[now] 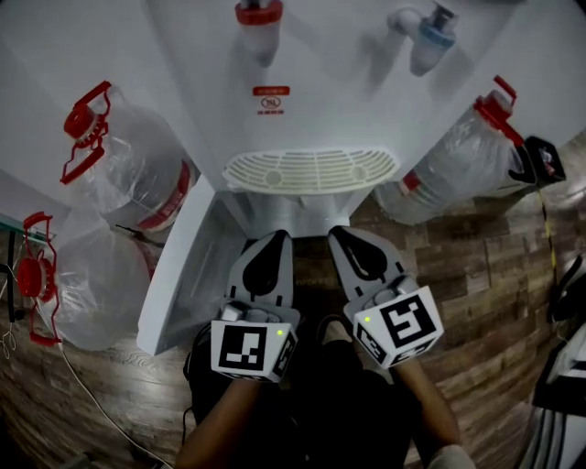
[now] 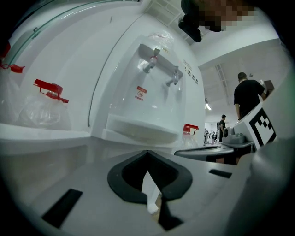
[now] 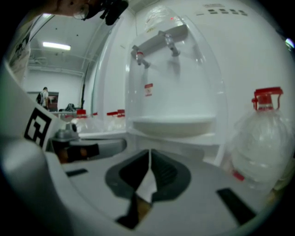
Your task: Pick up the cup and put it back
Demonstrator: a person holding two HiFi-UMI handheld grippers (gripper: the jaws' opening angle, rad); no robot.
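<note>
No cup shows in any view. A white water dispenser [image 1: 320,101] stands in front of me, with a slotted drip tray [image 1: 311,170] that has nothing on it, and above it a red tap [image 1: 258,18] and a blue tap [image 1: 432,37]. My left gripper [image 1: 277,236] and right gripper [image 1: 341,232] hang side by side just below the tray, pointing at the dispenser. Both are shut with nothing between the jaws. The left gripper view shows my left gripper [image 2: 147,152] with its tips together. In the right gripper view my right gripper [image 3: 150,151] looks the same.
Large clear water bottles with red caps stand left of the dispenser [image 1: 128,174], lower left [image 1: 82,275], and to its right [image 1: 458,165]. The floor is wood plank [image 1: 485,275]. A person in black [image 2: 246,94] stands far off in the room.
</note>
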